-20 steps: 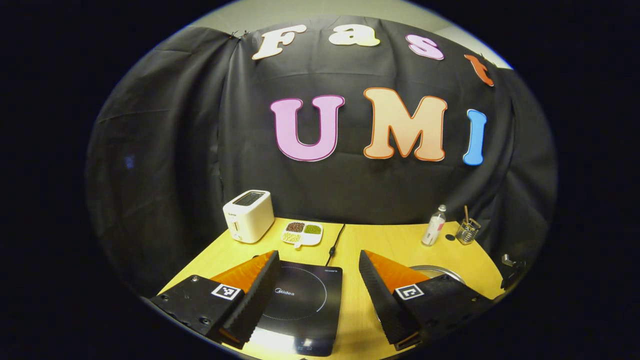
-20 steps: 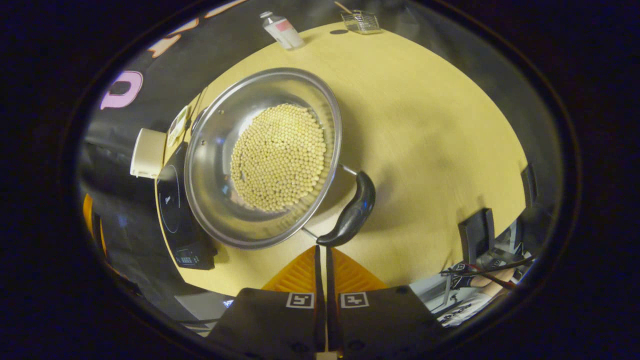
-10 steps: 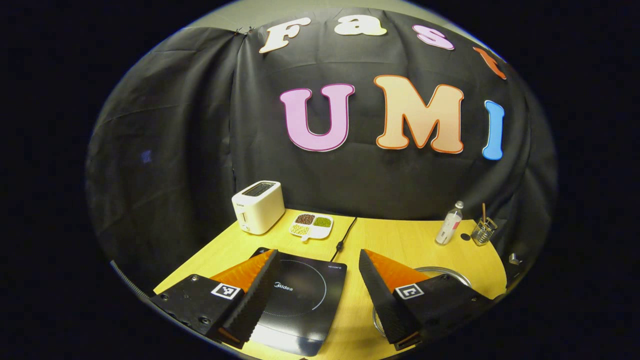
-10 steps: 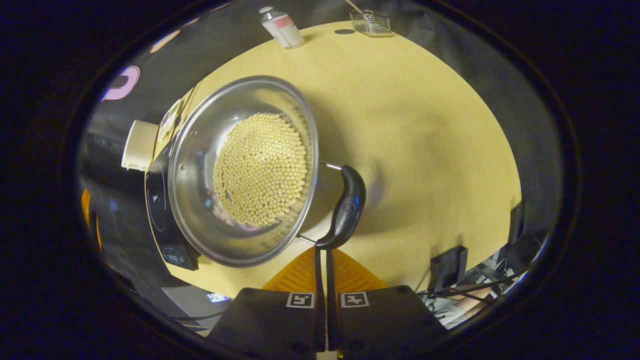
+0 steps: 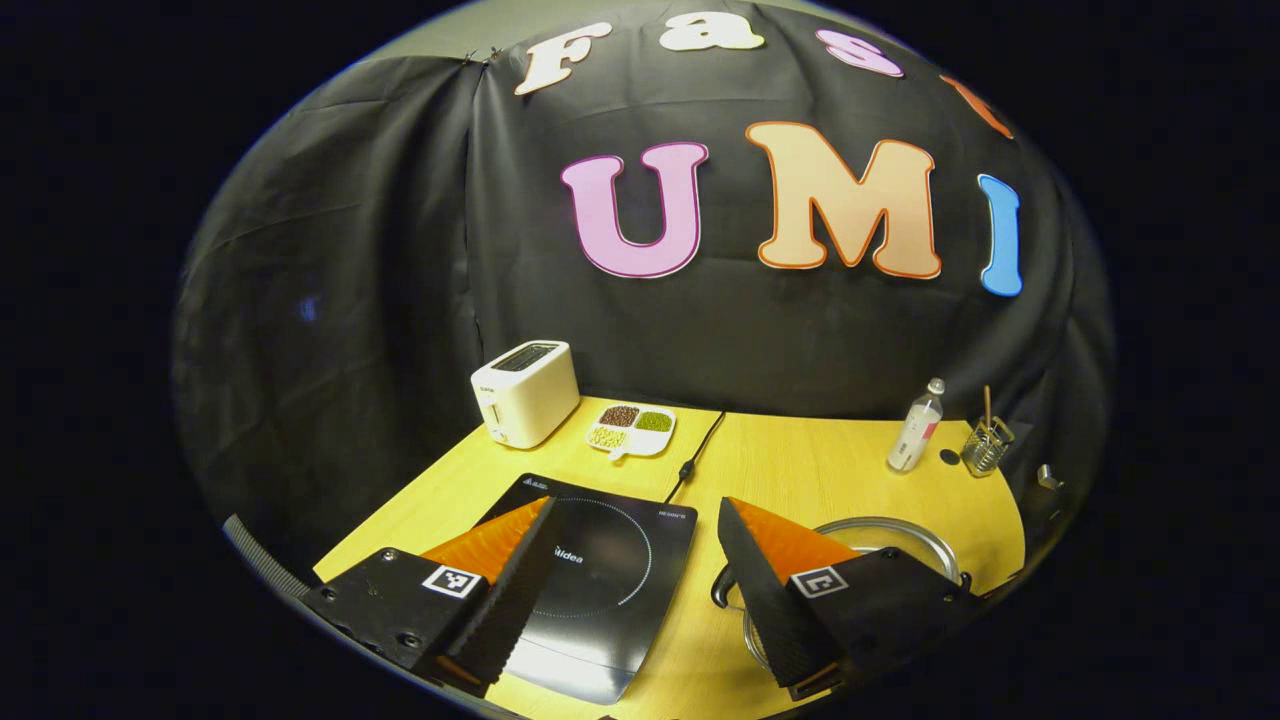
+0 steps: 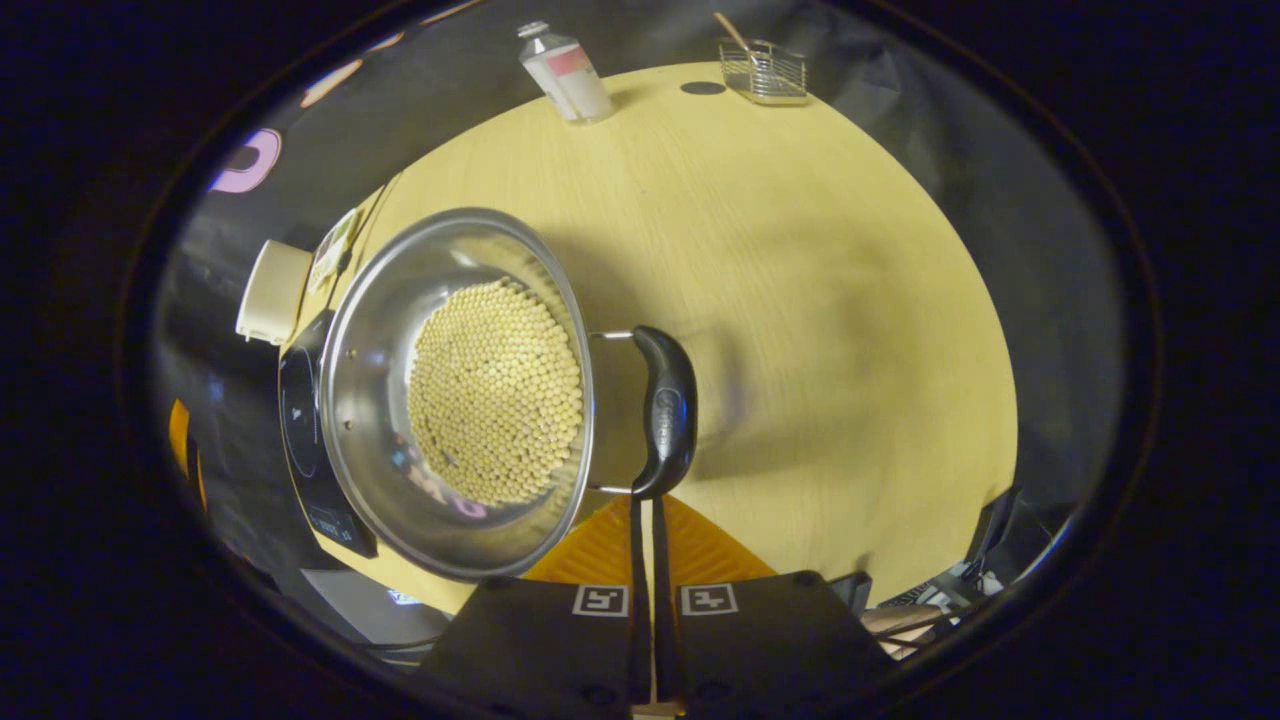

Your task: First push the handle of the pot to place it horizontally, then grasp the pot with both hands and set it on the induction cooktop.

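Pot (image 6: 455, 395) sits on the table (image 6: 800, 300), steel bowl with a bed of pale round beads inside; in the right gripper view it lies at 9 o'clock of centre. Its black handle (image 6: 668, 410) juts from the rim on two wire struts, at 3 o'clock of the pot. Right gripper (image 6: 645, 505) points steeply down at the table, fingers closed together with only a thin slit between them and nothing between them; the tips meet the near end of the handle. Induction cooktop (image 6: 300, 430) lies just beyond the pot at 9 o'clock, partly hidden by the pot's rim. In the left gripper view the left gripper (image 5: 635, 580) is held low and roughly level over the table's near edge, fingers spread wide, holding nothing; the cooktop (image 5: 600, 560) shows between them and the pot's rim (image 5: 905, 530) lies behind the right-hand finger. Farther back: white toaster (image 5: 525, 392) at 11 o'clock, divided dish of beans (image 5: 632, 430), cooktop cable (image 5: 700, 450), bottle (image 5: 918, 425) and wire holder (image 5: 985, 448) at 2 o'clock.
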{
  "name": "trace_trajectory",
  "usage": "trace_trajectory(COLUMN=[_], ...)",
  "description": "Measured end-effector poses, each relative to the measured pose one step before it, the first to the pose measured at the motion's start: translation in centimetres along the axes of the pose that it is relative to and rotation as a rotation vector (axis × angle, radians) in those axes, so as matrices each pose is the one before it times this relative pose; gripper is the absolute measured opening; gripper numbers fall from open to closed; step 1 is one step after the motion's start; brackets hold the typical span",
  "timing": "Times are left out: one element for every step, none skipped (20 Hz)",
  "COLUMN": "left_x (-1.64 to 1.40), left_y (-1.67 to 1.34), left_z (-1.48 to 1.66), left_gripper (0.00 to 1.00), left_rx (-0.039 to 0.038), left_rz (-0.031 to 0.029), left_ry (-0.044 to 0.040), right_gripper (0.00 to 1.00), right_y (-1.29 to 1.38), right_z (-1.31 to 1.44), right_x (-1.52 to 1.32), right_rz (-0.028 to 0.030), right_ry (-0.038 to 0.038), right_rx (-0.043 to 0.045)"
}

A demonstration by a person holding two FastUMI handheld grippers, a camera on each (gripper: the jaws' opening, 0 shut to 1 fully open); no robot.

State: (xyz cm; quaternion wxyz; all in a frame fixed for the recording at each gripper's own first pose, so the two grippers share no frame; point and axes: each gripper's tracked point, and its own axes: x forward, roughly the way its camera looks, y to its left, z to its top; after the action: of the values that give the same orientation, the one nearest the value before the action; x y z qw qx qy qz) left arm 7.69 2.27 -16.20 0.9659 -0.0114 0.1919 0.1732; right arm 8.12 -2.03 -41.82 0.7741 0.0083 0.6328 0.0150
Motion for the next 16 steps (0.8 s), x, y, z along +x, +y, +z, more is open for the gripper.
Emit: trace_trajectory(left_x=[-0.045, -0.024, 0.058, 0.05, 0.049, 0.026, 0.015, 0.038, 0.027, -0.006, 0.014, -0.021, 0.105, -0.132, 0.075, 0.044], left_y=[-0.112, -0.087, -0.166, -0.191, -0.149, -0.204, -0.183, -0.11, -0.119, -0.127, -0.026, 0.028, -0.056, -0.075, -0.112, -0.142], left_z=[-0.168, -0.251, -0.144, -0.19, -0.132, -0.238, -0.075, -0.048, 0.053, -0.007, -0.037, 0.02, 0.095, -0.091, -0.122, -0.212], left_gripper=[0.96, 0.96, 0.97, 0.96, 0.96, 0.96, 0.96, 0.96, 0.95, 0.95, 0.96, 0.96, 0.97, 0.97, 0.97, 0.97], left_rx=[0.00364, 0.00264, 0.0012, 0.00001, -0.00059, -0.00017, 0.00056, 0.00133, 0.00323, 0.00526, 0.00644, 0.00666, 0.00551, 0.00288, -0.00182, -0.00506], left_rz=[0.00575, 0.0061, 0.00471, 0.0045, 0.00425, 0.0043, 0.00415, 0.00275, 0.00208, 0.00305, 0.0035, 0.00376, 0.0026, 0.00172, -0.00095, -0.00363], left_ry=[0.00584, 0.00493, 0.0052, 0.00422, 0.00504, 0.00551, 0.00321, 0.00187, -0.0016, -0.00012, 0.00153, -0.00048, -0.00163, 0.00335, 0.00542, 0.00644], right_gripper=[0.05, 0.05, 0.0, 0.05, 0.05, 0.05, 0.0, 0.05, 0.0, 0.05, 0.05, 0.05, 0.05, 0.05, 0.05, 0.05], right_y=[-0.091, -0.005, 0.02, 0.07, 0.116, 0.089, -0.174, -0.094, -0.018, -0.055, -0.022, -0.07, -0.052, 0.07, -0.027, 0.026], right_z=[0.322, 0.361, 0.264, 0.412, 0.231, 0.165, 0.087, 0.249, 0.237, 0.259, 0.23, 0.213, 0.201, 0.311, 0.069, 0.137], right_x=[0.103, 0.028, 0.146, 0.184, 0.203, 0.206, 0.081, 0.076, -0.058, 0.055, 0.086, -0.015, 0.096, 0.147, -0.047, -0.07], right_rz=[0.00383, 0.00493, 0.0065, 0.00735, 0.00825, 0.00237, -0.00335, -0.0002, 0.00333, 0.00604, 0.00622, 0.00437, 0.00154, 0.00048, 0.00199, 0.00764], right_ry=[-0.00093, -0.00016, 0.00103, 0.00272, 0.00349, 0.00631, 0.00004, 0.00216, -0.00208, 0.00033, 0.00223, -0.00023, -0.00085, 0.00023, 0.00066, -0.00243], right_rx=[-0.00238, -0.00276, -0.00143, -0.00227, 0.00005, -0.00413, -0.01404, -0.01277, -0.00323, -0.00042, 0.00274, 0.00174, -0.00192, -0.00642, -0.00625, 0.00169])
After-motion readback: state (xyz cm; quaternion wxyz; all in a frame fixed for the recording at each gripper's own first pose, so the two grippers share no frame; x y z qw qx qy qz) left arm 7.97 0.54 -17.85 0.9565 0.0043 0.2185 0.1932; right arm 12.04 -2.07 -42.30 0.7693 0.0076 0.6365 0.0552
